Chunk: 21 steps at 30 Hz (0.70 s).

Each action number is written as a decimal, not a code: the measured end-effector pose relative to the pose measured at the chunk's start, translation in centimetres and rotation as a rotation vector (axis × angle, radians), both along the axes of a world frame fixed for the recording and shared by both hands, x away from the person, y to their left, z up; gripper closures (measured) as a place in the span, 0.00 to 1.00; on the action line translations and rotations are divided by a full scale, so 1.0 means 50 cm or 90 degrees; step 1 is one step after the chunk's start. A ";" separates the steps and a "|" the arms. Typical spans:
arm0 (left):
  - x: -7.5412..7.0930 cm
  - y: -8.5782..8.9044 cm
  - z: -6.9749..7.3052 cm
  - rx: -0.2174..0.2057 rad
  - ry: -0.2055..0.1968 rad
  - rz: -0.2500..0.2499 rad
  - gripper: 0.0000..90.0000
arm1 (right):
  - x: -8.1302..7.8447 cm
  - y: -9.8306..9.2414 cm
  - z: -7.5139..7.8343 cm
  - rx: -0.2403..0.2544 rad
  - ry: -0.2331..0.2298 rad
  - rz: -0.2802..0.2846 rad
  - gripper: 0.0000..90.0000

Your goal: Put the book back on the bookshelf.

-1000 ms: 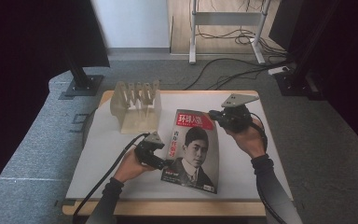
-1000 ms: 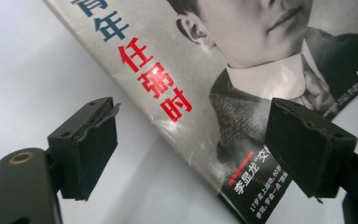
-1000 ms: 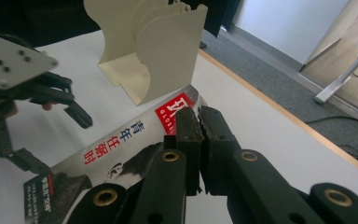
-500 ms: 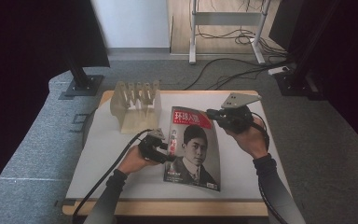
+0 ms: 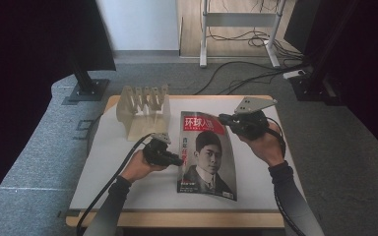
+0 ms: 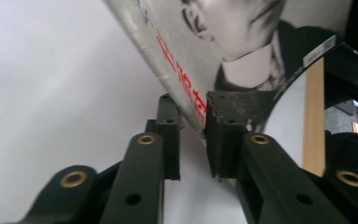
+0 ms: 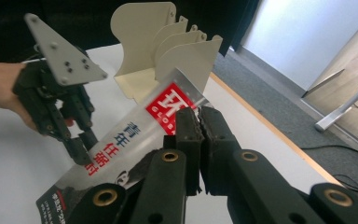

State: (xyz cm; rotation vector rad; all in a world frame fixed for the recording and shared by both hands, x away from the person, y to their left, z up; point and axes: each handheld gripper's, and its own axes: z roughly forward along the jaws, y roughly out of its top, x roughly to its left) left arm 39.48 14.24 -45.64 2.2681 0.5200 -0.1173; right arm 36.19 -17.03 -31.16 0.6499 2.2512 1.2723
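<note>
A magazine with a red title and a man's portrait is lifted off the white table, bowed and tilted. My right gripper is shut on its top right edge, and in the right gripper view the pads pinch the glossy cover. My left gripper sits at the spine edge. Its jaws have just been closing, with the magazine edge running slantwise through the narrow gap that remains. The left gripper also appears in the right gripper view, straddling the spine.
A cream slotted file rack stands at the table's back left, close behind the magazine. The table's wooden rim runs along the front. Cables trail from both grippers, and stands and wires lie on the grey floor beyond.
My left gripper has slid right up to the magazine's spine edge, and its jaws have narrowed around it. The right gripper keeps its hold in the same place.
</note>
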 end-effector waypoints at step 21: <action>-0.073 0.008 0.063 0.059 -0.160 -0.003 0.94 | -0.028 -0.039 0.026 0.012 -0.026 -0.020 0.95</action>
